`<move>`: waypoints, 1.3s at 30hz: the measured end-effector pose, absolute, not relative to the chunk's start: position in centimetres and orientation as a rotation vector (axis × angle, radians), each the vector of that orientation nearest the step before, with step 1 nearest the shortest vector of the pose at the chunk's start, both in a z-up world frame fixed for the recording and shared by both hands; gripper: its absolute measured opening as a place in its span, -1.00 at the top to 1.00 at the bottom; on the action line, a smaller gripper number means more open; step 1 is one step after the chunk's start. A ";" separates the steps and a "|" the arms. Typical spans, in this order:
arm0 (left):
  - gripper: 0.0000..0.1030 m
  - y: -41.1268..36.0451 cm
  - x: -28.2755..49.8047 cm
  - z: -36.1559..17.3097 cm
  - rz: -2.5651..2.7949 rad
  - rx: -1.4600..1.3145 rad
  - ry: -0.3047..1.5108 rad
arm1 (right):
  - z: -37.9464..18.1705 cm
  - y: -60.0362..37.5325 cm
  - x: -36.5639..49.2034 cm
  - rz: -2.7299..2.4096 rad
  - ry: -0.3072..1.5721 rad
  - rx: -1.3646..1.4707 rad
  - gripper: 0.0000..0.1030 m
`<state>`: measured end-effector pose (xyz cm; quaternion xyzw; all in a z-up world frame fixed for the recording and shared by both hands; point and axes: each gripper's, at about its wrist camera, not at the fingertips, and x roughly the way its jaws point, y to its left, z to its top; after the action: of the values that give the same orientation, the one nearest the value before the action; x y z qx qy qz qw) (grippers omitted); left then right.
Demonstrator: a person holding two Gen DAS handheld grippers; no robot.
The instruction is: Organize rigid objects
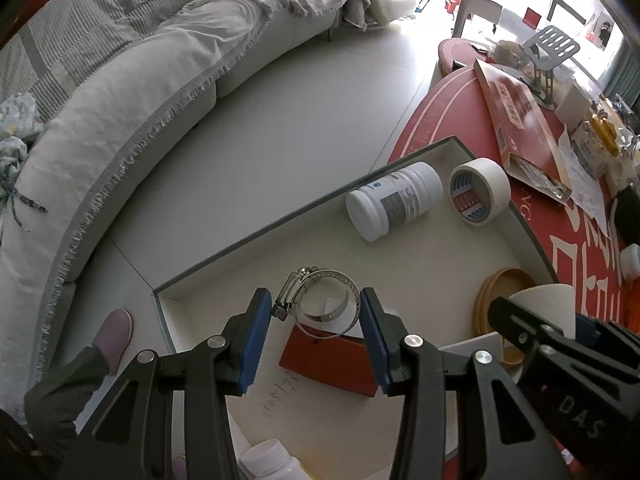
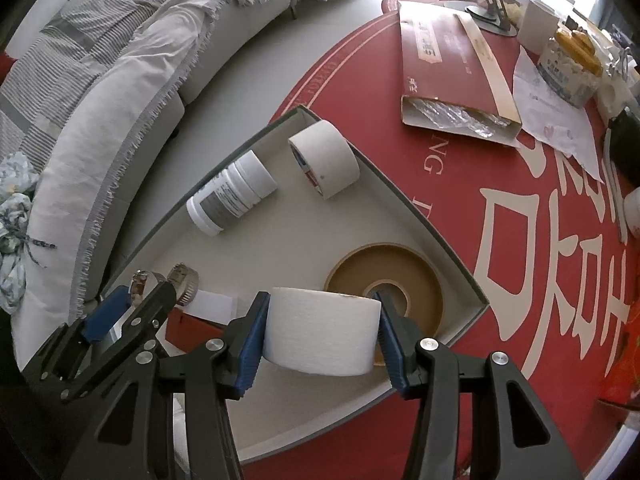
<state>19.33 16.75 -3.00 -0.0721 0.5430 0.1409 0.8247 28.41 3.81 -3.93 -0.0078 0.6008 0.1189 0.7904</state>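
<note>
A shallow grey-edged tray [image 1: 256,236] [image 2: 436,216] sits on the red table. In it lie a white bottle [image 1: 394,204] [image 2: 230,198], a cream tape roll [image 1: 478,190] [image 2: 324,158], a flat tan tape disc [image 2: 384,280] [image 1: 498,284], a red box [image 1: 332,360] [image 2: 188,330] and a metal hose clamp [image 1: 320,300] [image 2: 182,282]. My left gripper [image 1: 316,312] is open, its pads on either side of the hose clamp. My right gripper [image 2: 322,322] is shut on a white roll [image 2: 320,328], held above the tray.
A grey sofa [image 1: 132,92] curves along the left across the pale floor. The red table [image 2: 500,184] carries a long red carton [image 2: 444,68], papers, a snack tub [image 2: 568,68] and a metal stand [image 1: 548,60]. Another white bottle [image 1: 268,460] lies near the tray's front.
</note>
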 end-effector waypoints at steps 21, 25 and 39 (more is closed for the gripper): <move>-0.69 15.8 15.2 -1.0 0.245 -0.188 1.183 | -1.5 -3.4 22.7 0.195 1.231 0.142 -0.92; -0.69 13.1 12.6 0.1 0.162 -0.126 1.172 | -1.5 -8.5 17.6 0.120 1.227 0.173 -0.92; -0.69 -2.5 8.0 -3.7 -0.136 0.116 1.271 | -5.7 -24.6 1.7 -0.229 1.242 0.412 -0.92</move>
<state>7.99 -2.45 -3.70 0.0543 0.5929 -0.0637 0.8009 1.67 -24.61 -5.67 0.1914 0.5763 -0.1061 0.7874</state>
